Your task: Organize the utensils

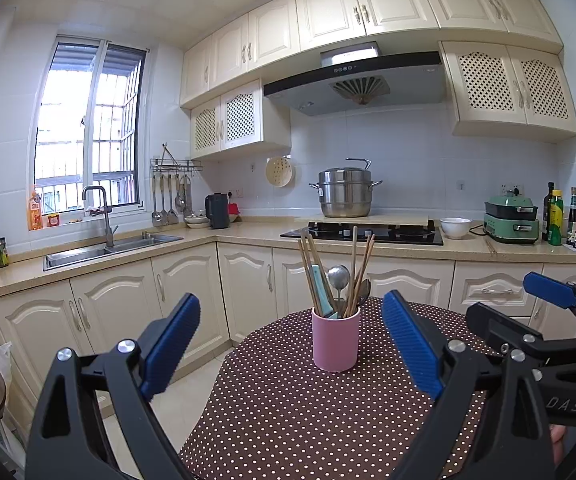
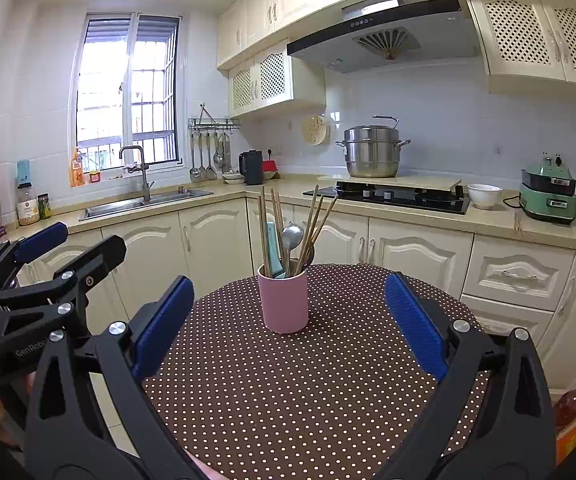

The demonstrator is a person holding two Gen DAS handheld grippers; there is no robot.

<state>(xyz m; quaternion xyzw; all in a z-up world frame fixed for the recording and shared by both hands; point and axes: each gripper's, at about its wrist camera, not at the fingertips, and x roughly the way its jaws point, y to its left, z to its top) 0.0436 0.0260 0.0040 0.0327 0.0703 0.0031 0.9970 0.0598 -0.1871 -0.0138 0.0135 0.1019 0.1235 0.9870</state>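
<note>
Two hand-held grippers face a pink cup (image 1: 336, 340) of utensils on a round table (image 1: 288, 408).

The cup stands upright on the dotted tablecloth, near the table's far side, holding wooden chopsticks (image 1: 308, 264), a metal spoon (image 1: 339, 277) and a pale blue handle (image 1: 320, 288). The left gripper (image 1: 292, 320) and the right gripper (image 2: 290, 300) each have jaws spread wide, grasping nothing, well apart from the cup. Behind the table are cabinets, a sink (image 1: 112, 250) and a stove (image 1: 362, 234).

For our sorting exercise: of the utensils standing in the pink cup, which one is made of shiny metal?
The spoon, its round silver bowl pointing up in the pink cup. The chopsticks around it are thin wooden sticks, and the remaining piece is pale teal.
</note>
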